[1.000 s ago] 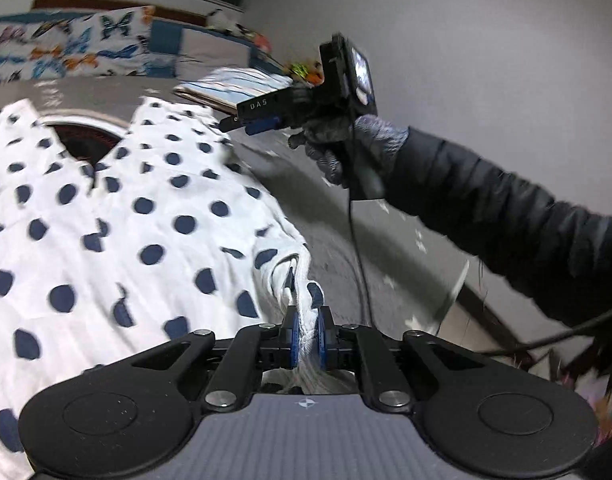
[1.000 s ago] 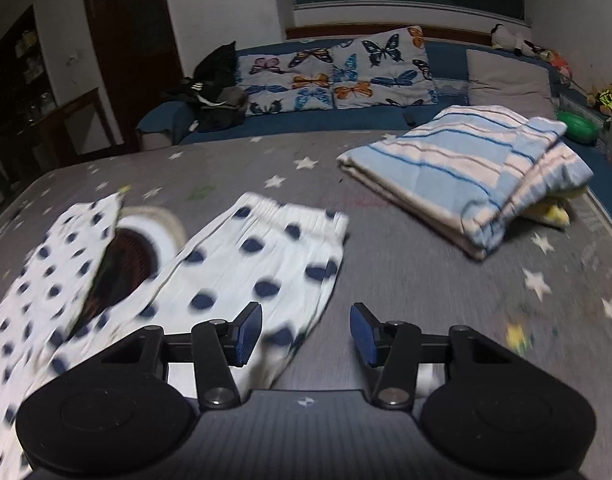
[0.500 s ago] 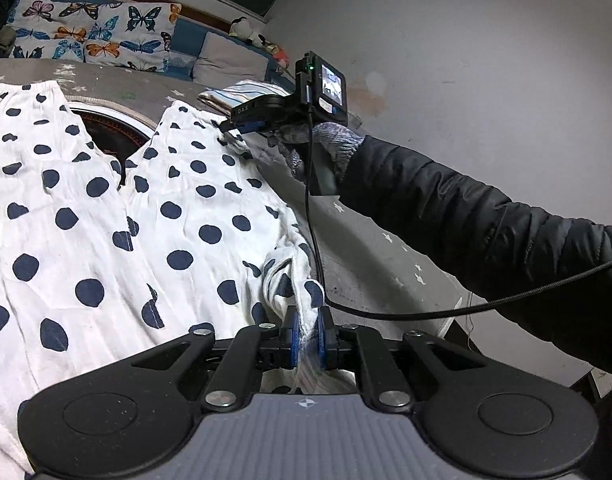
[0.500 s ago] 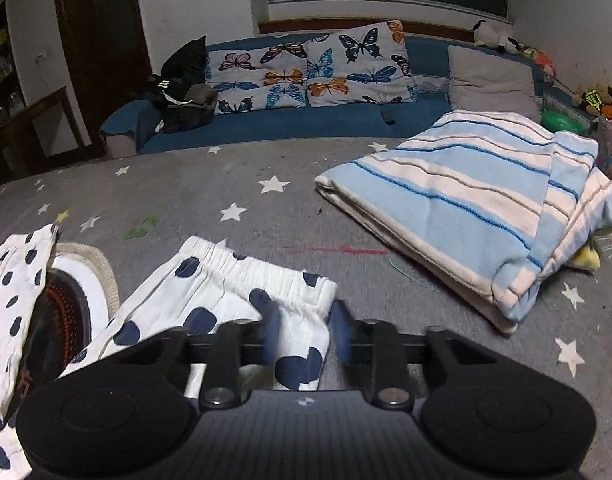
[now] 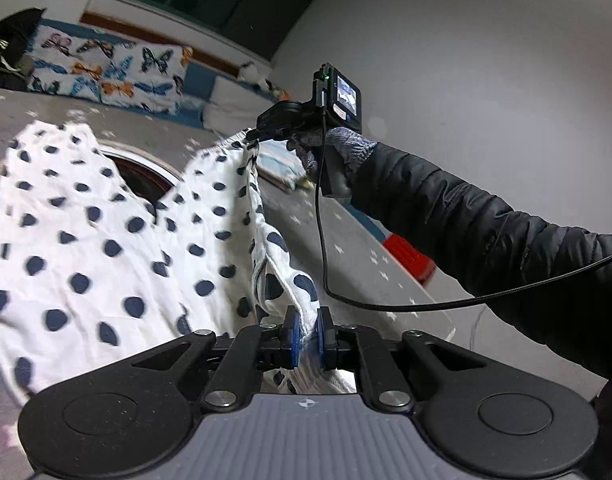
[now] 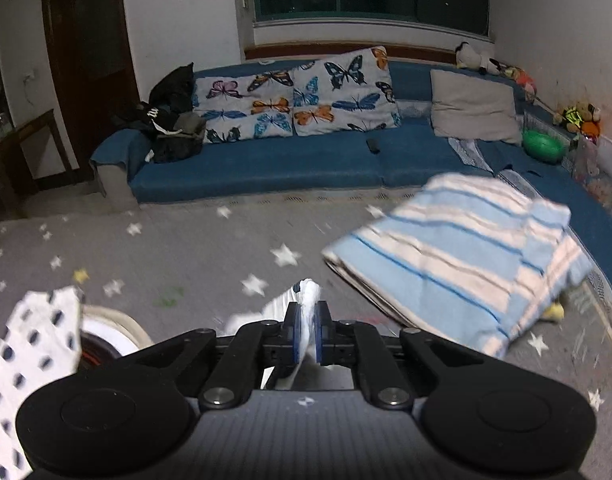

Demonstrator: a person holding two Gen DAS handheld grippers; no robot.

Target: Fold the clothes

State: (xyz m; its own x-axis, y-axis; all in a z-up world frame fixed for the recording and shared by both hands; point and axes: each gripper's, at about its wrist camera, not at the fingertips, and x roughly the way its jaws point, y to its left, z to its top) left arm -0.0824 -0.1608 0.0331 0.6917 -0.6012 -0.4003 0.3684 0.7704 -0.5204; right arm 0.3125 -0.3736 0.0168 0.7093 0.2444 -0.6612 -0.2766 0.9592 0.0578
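A second ago the right gripper hung open just above the far hem of the polka-dot pants; now its blue pads are pressed together on a bunch of that white fabric, and in the left wrist view it shows raised, with the hem hanging from it. The left gripper is clamped as before on the near edge of the same leg, cloth squeezed between its pads. The leg's edge between the two grips is now lifted off the grey star-patterned surface, while the rest of the pants lies spread to the left. With both ends held, the leg looks ready to be carried over onto the other one. The striped blanket sits folded, well apart.
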